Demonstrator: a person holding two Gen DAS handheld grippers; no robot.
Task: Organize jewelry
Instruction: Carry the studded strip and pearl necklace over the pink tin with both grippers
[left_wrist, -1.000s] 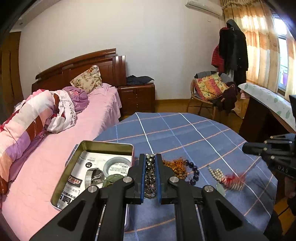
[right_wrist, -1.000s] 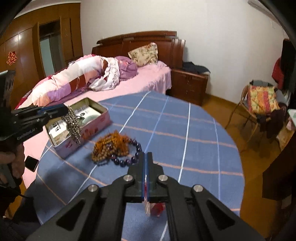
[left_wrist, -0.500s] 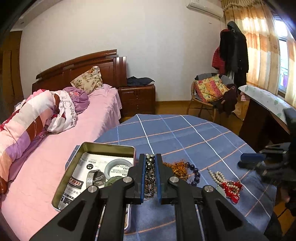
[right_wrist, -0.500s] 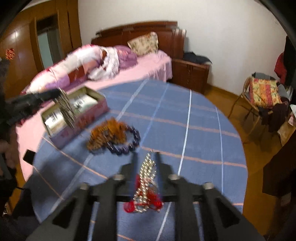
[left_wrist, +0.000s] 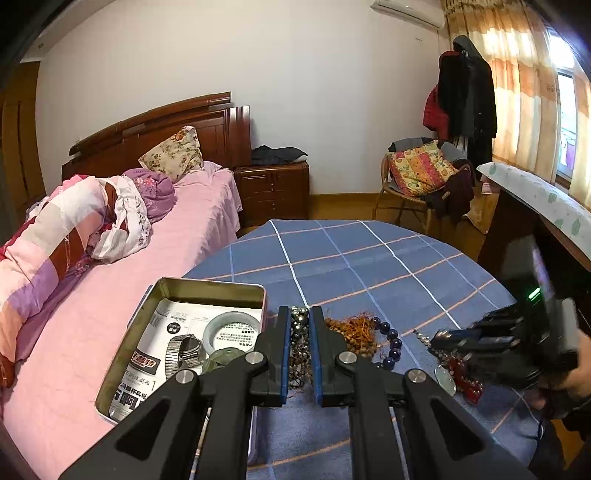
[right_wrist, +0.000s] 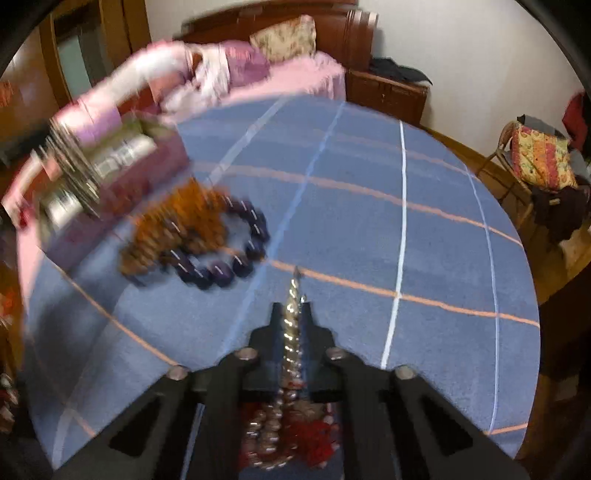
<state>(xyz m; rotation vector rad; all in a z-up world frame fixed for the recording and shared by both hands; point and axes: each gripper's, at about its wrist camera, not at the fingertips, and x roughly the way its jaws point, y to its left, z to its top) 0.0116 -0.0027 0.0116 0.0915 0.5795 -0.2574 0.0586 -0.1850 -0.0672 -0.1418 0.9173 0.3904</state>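
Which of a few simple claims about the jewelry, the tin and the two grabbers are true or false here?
1. The left gripper has its fingers shut on a dark metallic bead strand. True.
2. The metal tin holds nothing. False: a watch and a pale jade bangle lie inside, on printed paper.
3. The purple bead bracelet lies on the blue tablecloth beside the brown beads. True.
4. The right gripper is over the tin. False: it is at the silver and red necklace on the cloth.
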